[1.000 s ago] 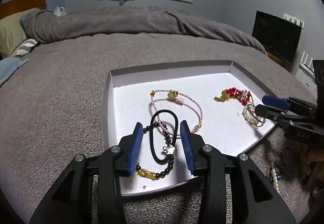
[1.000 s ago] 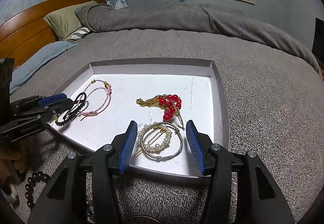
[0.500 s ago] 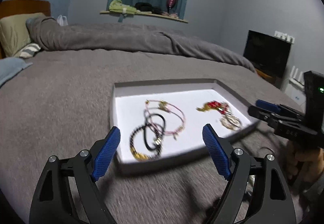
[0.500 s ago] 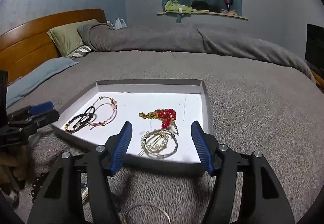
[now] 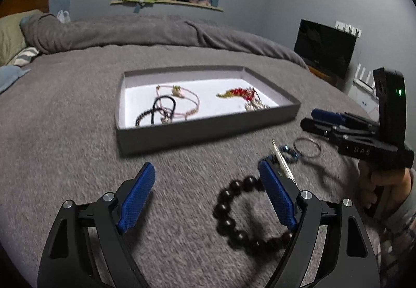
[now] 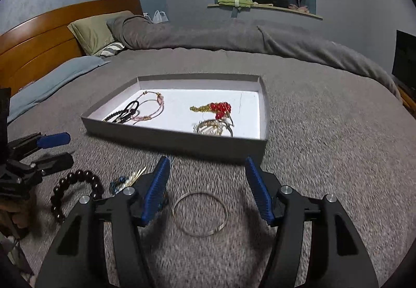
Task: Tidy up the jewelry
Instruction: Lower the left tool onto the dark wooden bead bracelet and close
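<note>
A grey tray [image 5: 208,132] [image 6: 176,141] on the bed holds a pink cord bracelet [image 5: 192,103], a black hair tie [image 5: 162,108], a red-and-gold piece [image 6: 218,108] and a pearl hoop [image 6: 214,128]. My left gripper [image 5: 206,168] [image 6: 67,148] is open and empty above the blanket in front of the tray. A dark bead bracelet [image 5: 234,215] [image 6: 75,191] lies under its right finger. My right gripper [image 6: 207,161] [image 5: 310,118] is open too. A thin silver bangle [image 6: 200,213] [image 5: 306,147] lies on the blanket below its fingers, untouched.
Blue beads [image 6: 118,184] [image 5: 288,151] and a gold clip [image 6: 137,173] lie on the blanket between the two grippers. Rumpled grey bedding [image 6: 208,35], pillows [image 6: 93,30] and a wooden headboard [image 6: 39,46] are behind the tray. A dark screen [image 5: 325,48] stands at the right.
Both grippers drew back out of the tray to the blanket in front of it. The left jaws spread wide away from the hair tie. The right jaws widened a little.
</note>
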